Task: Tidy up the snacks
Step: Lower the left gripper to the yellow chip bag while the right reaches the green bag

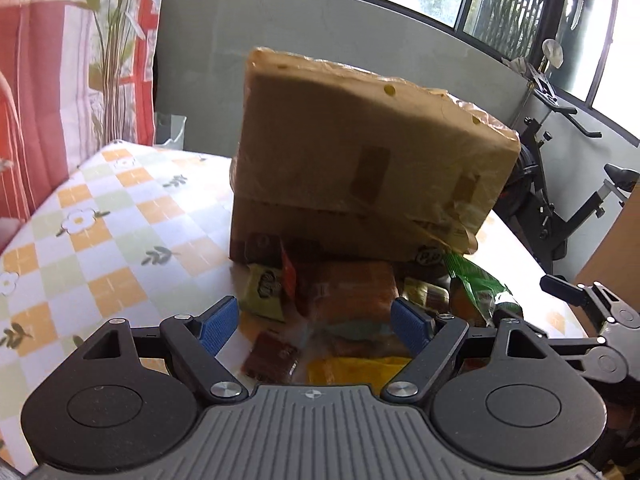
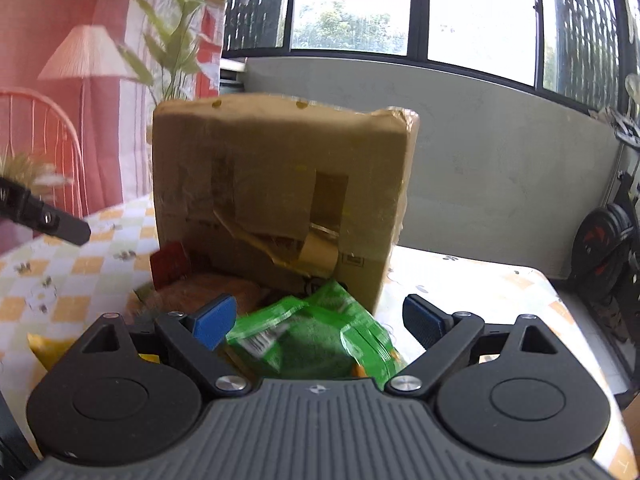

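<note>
— Claws first: how are they held?
— Both the left claw (image 1: 316, 322) and the right claw (image 2: 320, 316) are spread wide; nothing is gripped.
— And the snacks?
— A crinkled green foil packet (image 2: 316, 336) is seen under the right claw, an orange-brown wrapped packet (image 1: 348, 292) under the left. Both are heaped on the checked-cloth worktop (image 1: 100, 216), against a tilted, taped brown cardboard box (image 1: 360, 152).

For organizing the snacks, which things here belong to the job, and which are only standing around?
Belong to the job:
- cardboard box
- green snack bag
- orange snack packet
- yellow packet
- small dark red packet
- left claw, open
- right claw, open

Only standing around:
- exercise bike
- plant
- lamp
- checked tablecloth
</note>
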A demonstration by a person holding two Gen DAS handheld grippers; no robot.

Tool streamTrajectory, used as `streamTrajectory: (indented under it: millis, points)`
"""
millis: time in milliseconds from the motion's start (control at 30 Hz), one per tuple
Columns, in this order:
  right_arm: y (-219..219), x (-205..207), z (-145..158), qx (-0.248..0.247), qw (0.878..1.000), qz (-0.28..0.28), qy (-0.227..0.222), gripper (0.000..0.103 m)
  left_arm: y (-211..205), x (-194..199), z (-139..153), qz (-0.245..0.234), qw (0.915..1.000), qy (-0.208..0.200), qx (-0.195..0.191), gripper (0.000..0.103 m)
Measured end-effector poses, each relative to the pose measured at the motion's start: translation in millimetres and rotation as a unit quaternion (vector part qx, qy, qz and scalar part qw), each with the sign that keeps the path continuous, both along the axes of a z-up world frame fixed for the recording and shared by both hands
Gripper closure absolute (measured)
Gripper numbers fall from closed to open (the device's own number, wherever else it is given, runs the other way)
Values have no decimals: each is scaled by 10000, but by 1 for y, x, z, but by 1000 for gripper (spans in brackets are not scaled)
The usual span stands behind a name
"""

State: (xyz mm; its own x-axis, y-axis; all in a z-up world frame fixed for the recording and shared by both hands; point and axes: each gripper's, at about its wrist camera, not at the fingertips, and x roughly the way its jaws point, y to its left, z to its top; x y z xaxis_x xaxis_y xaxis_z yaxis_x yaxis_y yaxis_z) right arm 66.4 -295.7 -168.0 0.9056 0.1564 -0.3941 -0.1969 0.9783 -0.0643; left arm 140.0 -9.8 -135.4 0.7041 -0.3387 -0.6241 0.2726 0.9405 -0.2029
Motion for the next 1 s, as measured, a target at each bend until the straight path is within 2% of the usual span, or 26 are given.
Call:
streamTrajectory:
  millis: [200, 433, 633, 1000]
  points:
    - [1, 8, -27, -373, 9990, 235, 27, 11, -7, -5, -10, 108, 9998, 138, -5, 19]
    - [-1, 23, -44, -609, 9975, 329, -105, 11, -17, -11, -16, 207, 9995, 223, -90, 19]
    - [0, 21, -58, -555, 9977, 70, -389, 9, -28, -7, -22, 284, 9988, 366, -142, 19]
    - [-8, 25, -58, -422, 9989, -27, -224, 7, -46, -4, -34, 268, 9973, 680, -25, 19]
